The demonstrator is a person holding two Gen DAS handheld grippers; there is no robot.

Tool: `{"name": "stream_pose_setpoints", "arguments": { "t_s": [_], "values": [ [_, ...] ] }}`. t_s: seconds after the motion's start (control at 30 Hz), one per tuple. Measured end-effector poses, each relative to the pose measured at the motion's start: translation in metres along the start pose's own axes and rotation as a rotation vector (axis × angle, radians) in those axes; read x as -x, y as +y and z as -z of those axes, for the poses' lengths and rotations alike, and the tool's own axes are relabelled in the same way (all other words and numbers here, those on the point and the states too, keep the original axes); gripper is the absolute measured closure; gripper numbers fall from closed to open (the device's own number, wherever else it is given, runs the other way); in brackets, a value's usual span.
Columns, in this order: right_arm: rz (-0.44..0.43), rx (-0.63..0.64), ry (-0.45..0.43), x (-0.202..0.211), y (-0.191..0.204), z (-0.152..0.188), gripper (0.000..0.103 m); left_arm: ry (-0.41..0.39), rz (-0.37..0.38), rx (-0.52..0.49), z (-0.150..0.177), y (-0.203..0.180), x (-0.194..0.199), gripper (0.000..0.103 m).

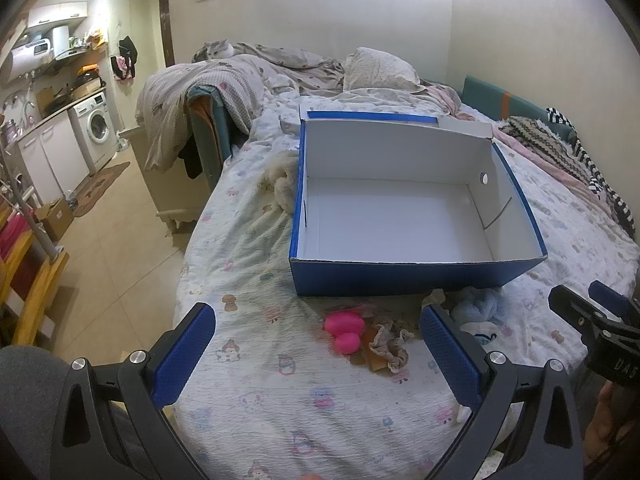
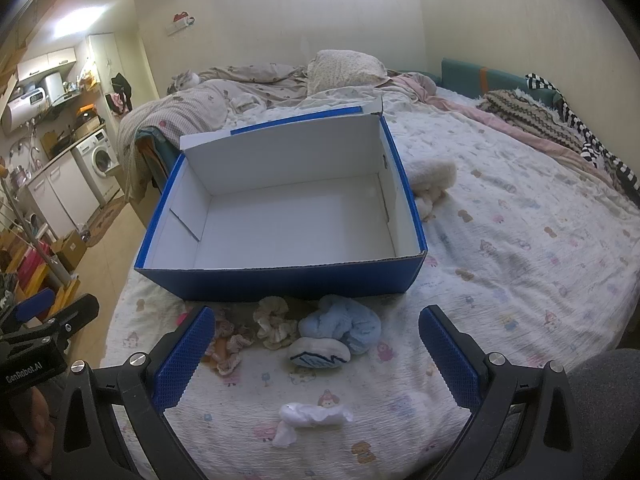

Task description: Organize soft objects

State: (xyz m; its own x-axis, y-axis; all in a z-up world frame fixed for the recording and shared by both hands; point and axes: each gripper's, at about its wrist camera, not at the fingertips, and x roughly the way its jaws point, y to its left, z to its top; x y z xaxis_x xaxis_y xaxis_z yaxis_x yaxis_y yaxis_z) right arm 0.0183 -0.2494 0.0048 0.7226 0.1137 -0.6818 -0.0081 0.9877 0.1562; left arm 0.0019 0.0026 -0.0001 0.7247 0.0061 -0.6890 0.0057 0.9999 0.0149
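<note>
An empty blue box with a white inside (image 1: 400,276) (image 2: 280,280) stands on the bed. In front of it lie soft things: a pink toy (image 1: 345,330), frilly scrunchies (image 1: 390,340) (image 2: 274,320), a light blue plush (image 2: 344,324) (image 1: 480,308), a white slipper-like piece (image 2: 318,354) and a white tissue wad (image 2: 312,416). A cream plush (image 1: 284,184) (image 2: 432,180) lies beside the box. My left gripper (image 1: 318,344) is open above the pink toy. My right gripper (image 2: 312,344) is open above the blue plush. Each gripper shows at the other view's edge.
The bed sheet (image 2: 520,240) carries a rumpled duvet and pillow (image 1: 376,68) at the far end and striped clothes (image 2: 560,120) at the right. A cat (image 1: 218,49) lies at the back. The bed's left edge drops to a tiled floor (image 1: 112,264) with a washing machine (image 1: 96,128).
</note>
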Motion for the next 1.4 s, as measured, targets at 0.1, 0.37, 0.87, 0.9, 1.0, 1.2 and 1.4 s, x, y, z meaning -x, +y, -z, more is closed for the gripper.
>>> {"name": "stream_pose_setpoints", "arguments": {
  "t_s": [0.1, 0.37, 0.87, 0.9, 1.0, 1.2, 1.4],
  "values": [
    [0.0, 0.001, 0.0, -0.0001, 0.0003, -0.0001, 0.0, 0.001, 0.001, 0.001, 0.0001, 0.0003, 0.0001, 0.001],
    [0.001, 0.002, 0.0, -0.0001, 0.0013, 0.0001, 0.0, 0.001, 0.002, 0.002, 0.0001, 0.0004, 0.0001, 0.001],
    [0.002, 0.005, 0.001, -0.0003, 0.0019, -0.0001, 0.0, 0.002, -0.004, 0.015, 0.0, 0.0059, -0.0003, 0.001],
    [0.002, 0.005, 0.001, -0.0003, 0.0019, -0.0001, 0.0, 0.002, -0.004, 0.015, 0.0, 0.006, -0.0005, 0.001],
    [0.003, 0.005, 0.001, -0.0006, 0.0019, -0.0001, 0.0, 0.004, -0.003, 0.015, -0.0002, 0.0065, -0.0004, 0.001],
    [0.004, 0.005, 0.001, -0.0006, 0.0025, 0.0001, 0.0, 0.003, -0.003, 0.014, 0.0001, 0.006, -0.0005, 0.001],
    [0.005, 0.006, 0.0, -0.0006, 0.0029, 0.0005, 0.0, 0.003, -0.003, 0.016, -0.0001, 0.0061, -0.0004, 0.001]
  ]
}}
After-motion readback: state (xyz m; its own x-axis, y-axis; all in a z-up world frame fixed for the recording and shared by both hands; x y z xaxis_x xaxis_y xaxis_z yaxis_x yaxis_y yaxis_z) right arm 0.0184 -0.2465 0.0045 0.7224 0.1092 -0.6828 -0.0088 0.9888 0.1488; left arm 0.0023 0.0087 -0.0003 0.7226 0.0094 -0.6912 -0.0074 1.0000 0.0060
